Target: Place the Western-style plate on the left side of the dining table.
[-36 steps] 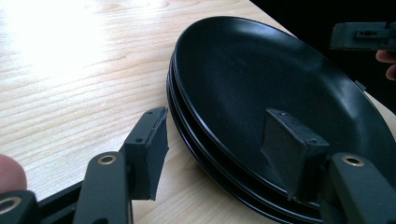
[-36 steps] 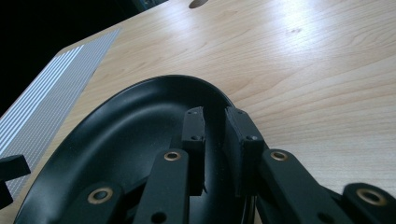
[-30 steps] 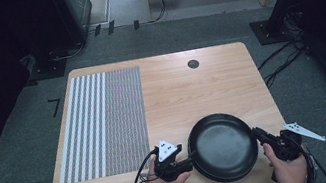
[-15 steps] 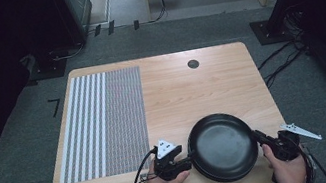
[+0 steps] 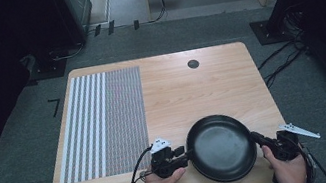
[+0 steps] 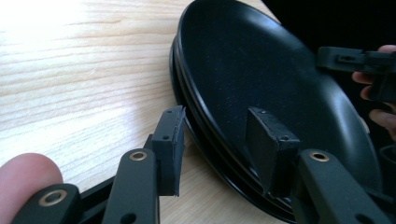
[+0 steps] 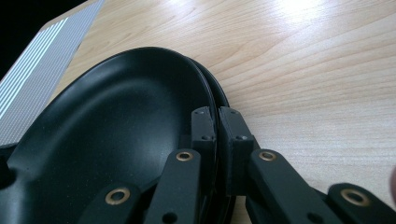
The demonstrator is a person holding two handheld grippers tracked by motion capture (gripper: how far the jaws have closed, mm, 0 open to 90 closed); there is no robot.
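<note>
A black plate [image 5: 221, 147] lies near the table's front edge, and in the left gripper view [image 6: 261, 70] it rests on a second black rim beneath it. My left gripper [image 5: 188, 155] sits at its left rim. Its jaws have just been closing and straddle the rim [image 6: 219, 144], with a gap still showing at each pad. My right gripper [image 5: 256, 137] is at the right rim, shut on the upper plate's edge [image 7: 217, 123], one pad inside and one outside.
The wooden table [image 5: 191, 91] carries a grey and white striped mat [image 5: 105, 122] on its left half. A small dark round disc [image 5: 193, 64] sits near the far edge. Cables and dark stands lie on the floor around the table.
</note>
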